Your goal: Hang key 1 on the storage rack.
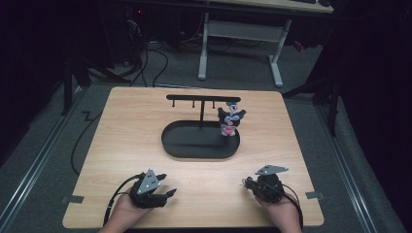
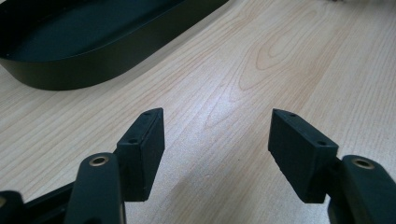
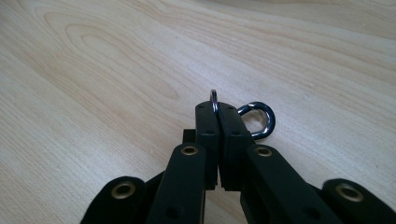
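Resting low on the table (image 1: 204, 184), right hand-held gripper (image 3: 217, 109) pinches a metal ring (image 3: 258, 119), left hand-held gripper (image 2: 217, 135) spread wide

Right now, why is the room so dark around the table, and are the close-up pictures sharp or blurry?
High view: light falls on the wooden table while the floor and surroundings fade to black. Left gripper view: the open left claw casts a soft shadow, and the black tray looks slightly soft. Right gripper view: glare glints on the metal key ring pinched in the right claw; the far wood blurs.
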Demonstrator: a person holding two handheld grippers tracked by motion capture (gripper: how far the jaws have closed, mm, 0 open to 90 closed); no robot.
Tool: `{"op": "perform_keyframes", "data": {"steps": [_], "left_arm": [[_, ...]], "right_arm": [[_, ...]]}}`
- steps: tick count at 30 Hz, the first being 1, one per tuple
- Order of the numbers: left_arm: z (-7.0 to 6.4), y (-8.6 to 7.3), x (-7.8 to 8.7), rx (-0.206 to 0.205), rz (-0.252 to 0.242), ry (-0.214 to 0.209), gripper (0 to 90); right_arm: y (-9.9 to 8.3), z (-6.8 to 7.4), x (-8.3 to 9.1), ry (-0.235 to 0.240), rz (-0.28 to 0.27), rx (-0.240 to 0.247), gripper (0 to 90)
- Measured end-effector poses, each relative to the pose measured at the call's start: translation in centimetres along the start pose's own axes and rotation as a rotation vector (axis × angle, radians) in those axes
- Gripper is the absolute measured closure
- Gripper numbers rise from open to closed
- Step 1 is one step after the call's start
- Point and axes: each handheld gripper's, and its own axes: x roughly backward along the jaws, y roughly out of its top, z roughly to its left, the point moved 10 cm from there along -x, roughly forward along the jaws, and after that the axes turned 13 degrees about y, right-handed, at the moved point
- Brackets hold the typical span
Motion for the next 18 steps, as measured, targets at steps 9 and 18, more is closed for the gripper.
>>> {"op": "perform_keyframes", "data": {"steps": [9,18], "left_arm": [[0.1,0.0,0.2,0.004,-0.001,0.003,37.0],[0.3,0.0,0.3,0.014,-0.005,0.003,37.0]], "right_arm": [[1.2,0.2,1.2,0.035,0.057,0.0,89.4],[2.5,0.1,2.7,0.048,0.136,-0.015,89.5]]}}
